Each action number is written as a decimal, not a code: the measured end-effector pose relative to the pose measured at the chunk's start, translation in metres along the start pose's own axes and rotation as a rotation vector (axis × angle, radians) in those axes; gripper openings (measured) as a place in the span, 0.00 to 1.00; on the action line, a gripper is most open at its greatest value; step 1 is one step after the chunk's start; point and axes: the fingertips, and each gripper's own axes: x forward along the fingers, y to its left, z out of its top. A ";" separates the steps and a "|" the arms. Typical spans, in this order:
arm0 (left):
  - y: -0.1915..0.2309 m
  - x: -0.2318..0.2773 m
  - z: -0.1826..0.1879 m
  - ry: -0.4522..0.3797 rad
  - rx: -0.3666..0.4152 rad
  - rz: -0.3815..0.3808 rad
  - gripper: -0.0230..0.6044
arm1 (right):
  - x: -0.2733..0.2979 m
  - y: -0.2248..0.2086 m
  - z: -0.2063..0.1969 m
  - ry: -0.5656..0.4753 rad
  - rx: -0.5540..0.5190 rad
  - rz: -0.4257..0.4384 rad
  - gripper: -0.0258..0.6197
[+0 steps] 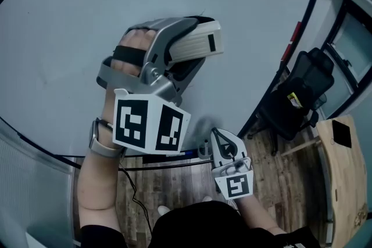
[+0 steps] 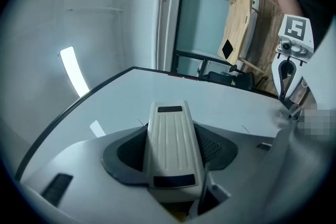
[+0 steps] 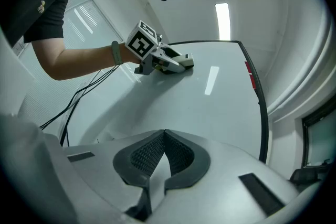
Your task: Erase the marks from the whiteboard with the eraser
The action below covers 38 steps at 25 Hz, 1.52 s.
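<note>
Lengthwise in the clamped left claw (image 2: 173, 147), eraser (image 2: 169, 126) against whiteboard (image 2: 236, 107); right claw (image 3: 164, 136) closed, empty.

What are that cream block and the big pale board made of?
The cream ribbed eraser block looks like matt moulded plastic, given its straight ridges. The large pale dark-framed whiteboard looks smooth and glossy, a light streak reflecting off it; coated steel or laminate, I cannot tell.
</note>
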 end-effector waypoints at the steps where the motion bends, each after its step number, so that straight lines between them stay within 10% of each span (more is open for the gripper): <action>1: -0.010 0.002 0.002 0.000 -0.002 -0.008 0.46 | -0.003 -0.002 -0.002 0.005 0.000 -0.003 0.08; 9: -0.076 0.002 0.000 -0.006 -0.129 -0.086 0.46 | -0.015 -0.012 -0.015 0.045 -0.001 -0.019 0.08; 17: -0.185 -0.022 -0.022 -0.005 -0.483 -0.182 0.46 | -0.021 -0.012 -0.032 0.093 0.015 -0.032 0.08; 24: -0.238 -0.070 -0.046 -0.019 -0.829 -0.118 0.46 | -0.029 0.003 -0.048 0.147 0.021 -0.018 0.08; 38: -0.289 -0.131 -0.073 0.028 -1.123 -0.027 0.46 | -0.050 0.036 -0.079 0.282 0.130 0.076 0.08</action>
